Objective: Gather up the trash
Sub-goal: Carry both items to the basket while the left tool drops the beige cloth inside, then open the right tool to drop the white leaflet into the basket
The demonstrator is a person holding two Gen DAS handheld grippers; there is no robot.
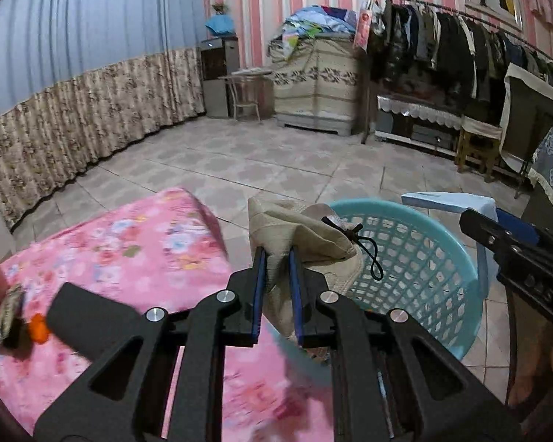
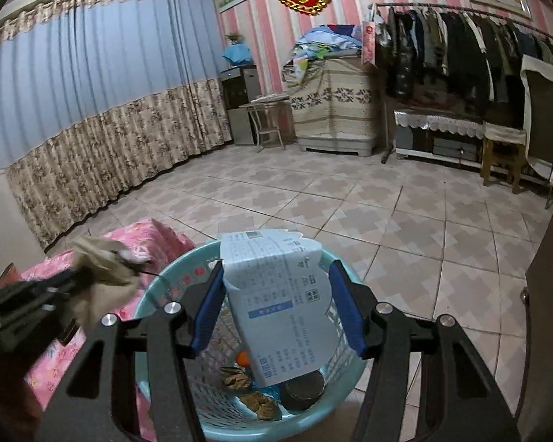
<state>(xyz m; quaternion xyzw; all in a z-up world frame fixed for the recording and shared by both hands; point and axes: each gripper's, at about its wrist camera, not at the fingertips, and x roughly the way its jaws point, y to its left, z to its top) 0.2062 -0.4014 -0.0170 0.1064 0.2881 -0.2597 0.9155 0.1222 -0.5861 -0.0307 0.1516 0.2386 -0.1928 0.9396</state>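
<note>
Beige cloth in left jaws.

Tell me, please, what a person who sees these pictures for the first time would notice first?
Probably the turquoise basket low in the middle, with scraps and a round tin already inside. Above it, the right tool holds a pale blue printed carton, and the left tool grips a beige cloth pouch at the basket's rim, beside the pink flowered bedcover.

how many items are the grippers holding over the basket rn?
2. The left gripper pinches a beige cloth pouch beside the basket rim; the right gripper holds a pale blue carton above its middle.
</note>
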